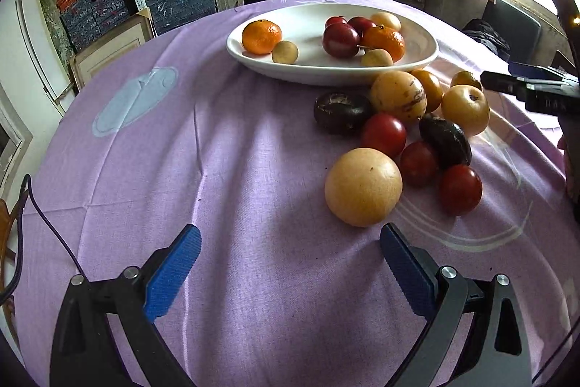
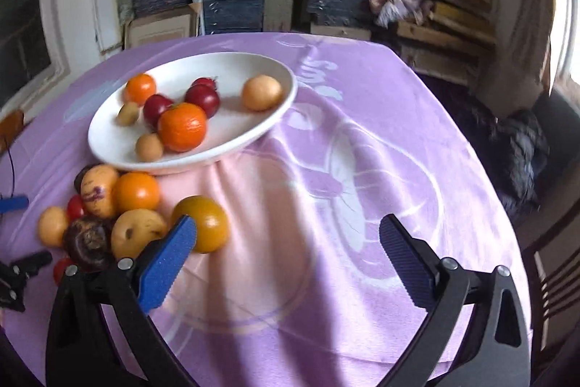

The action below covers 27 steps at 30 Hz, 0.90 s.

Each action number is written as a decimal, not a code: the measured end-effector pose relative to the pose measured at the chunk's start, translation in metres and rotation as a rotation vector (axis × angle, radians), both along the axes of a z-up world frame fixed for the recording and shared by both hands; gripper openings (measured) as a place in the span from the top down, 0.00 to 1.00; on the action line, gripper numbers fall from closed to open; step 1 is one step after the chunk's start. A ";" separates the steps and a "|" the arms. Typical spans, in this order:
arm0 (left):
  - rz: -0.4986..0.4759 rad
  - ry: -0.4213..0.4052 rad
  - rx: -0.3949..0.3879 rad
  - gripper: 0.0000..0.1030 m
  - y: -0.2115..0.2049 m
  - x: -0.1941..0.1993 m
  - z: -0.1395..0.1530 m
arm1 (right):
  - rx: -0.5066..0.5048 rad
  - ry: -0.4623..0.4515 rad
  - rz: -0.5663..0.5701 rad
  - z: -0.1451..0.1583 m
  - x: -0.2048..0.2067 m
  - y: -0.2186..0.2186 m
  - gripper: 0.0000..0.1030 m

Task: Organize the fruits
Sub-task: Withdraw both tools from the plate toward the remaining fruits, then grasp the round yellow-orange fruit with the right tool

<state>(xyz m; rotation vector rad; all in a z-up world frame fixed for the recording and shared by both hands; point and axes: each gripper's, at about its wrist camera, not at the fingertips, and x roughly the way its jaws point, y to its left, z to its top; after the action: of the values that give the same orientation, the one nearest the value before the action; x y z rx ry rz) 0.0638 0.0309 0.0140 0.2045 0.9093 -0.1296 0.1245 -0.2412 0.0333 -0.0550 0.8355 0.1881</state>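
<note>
Smooth round fruits point(image 1: 363, 186) beside glossy oval bowl point(image 1: 308, 68) (white).

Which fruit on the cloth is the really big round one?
Find the white bowl on the purple cloth. From the loose fruit pile in front of it, take the piece nearest the left tool: the pale tan ball, plain-skinned and biggest.

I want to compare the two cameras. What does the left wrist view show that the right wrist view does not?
Only the left wrist view: the left gripper, open over bare cloth, and the big round yellow fruit seen whole.

Only the right wrist view: the right gripper, open, beside an orange fruit.

Both: the white plate of fruit on the purple tablecloth.
</note>
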 end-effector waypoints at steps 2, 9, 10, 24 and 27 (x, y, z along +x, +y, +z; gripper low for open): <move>0.000 0.001 -0.003 0.03 0.000 0.001 0.000 | -0.003 -0.018 0.015 0.002 -0.001 0.000 0.04; 0.001 0.004 -0.007 0.03 0.000 0.001 0.000 | 0.116 0.006 0.211 0.005 -0.005 0.026 0.17; 0.001 0.004 -0.008 0.03 0.000 0.001 0.000 | 0.109 0.012 0.201 0.002 -0.001 0.026 0.17; 0.002 0.006 -0.013 0.03 0.000 0.001 -0.001 | -0.030 0.008 0.241 -0.002 0.000 0.035 0.31; 0.002 0.007 -0.014 0.03 0.001 0.001 -0.001 | -0.125 0.020 0.210 -0.007 0.003 0.027 0.36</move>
<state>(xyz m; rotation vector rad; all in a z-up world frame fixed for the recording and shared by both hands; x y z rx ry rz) 0.0653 0.0314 0.0126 0.1904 0.9154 -0.1346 0.1272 -0.2144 0.0259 -0.2591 0.8605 0.3344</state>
